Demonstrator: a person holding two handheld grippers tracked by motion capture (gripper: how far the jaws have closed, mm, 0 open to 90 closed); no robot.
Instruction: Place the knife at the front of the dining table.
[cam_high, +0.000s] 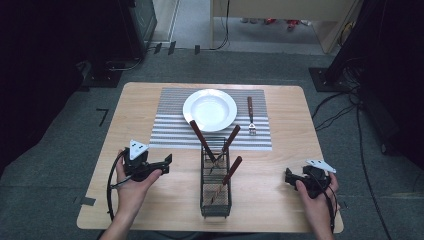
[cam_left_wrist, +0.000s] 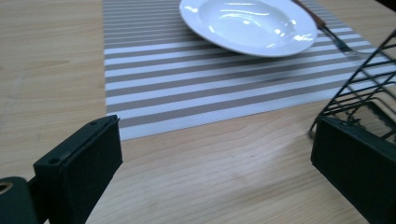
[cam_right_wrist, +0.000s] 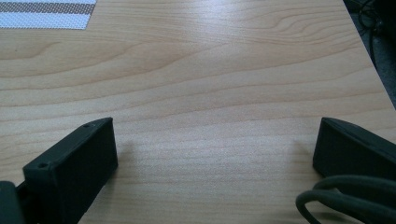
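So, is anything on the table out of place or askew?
Nothing is spilled or damaged. The fork lies on the mat right of the plate, prongs toward the person. Three brown-handled pieces lean at different angles in the wire basket, which looks normal. Both hand-held grippers are open.

The worktop (cam_high: 150, 210) is pale wood with a flowing brown grain, and on it lies a placemat (cam_high: 170, 125) striped in grey and white bands, the grey ones finely dotted. A glossy white plate (cam_high: 210, 110) rests on the placemat beside a fork (cam_high: 251, 116) with a reddish-brown handle and a silver head, while the wire basket (cam_high: 215, 187) is black and holds utensils (cam_high: 226, 142) with the same reddish-brown handles. The left gripper (cam_high: 167, 161) and the right gripper (cam_high: 288, 176) are black, each topped by a light grey plate, and their fingers (cam_left_wrist: 77, 170) are matt black.
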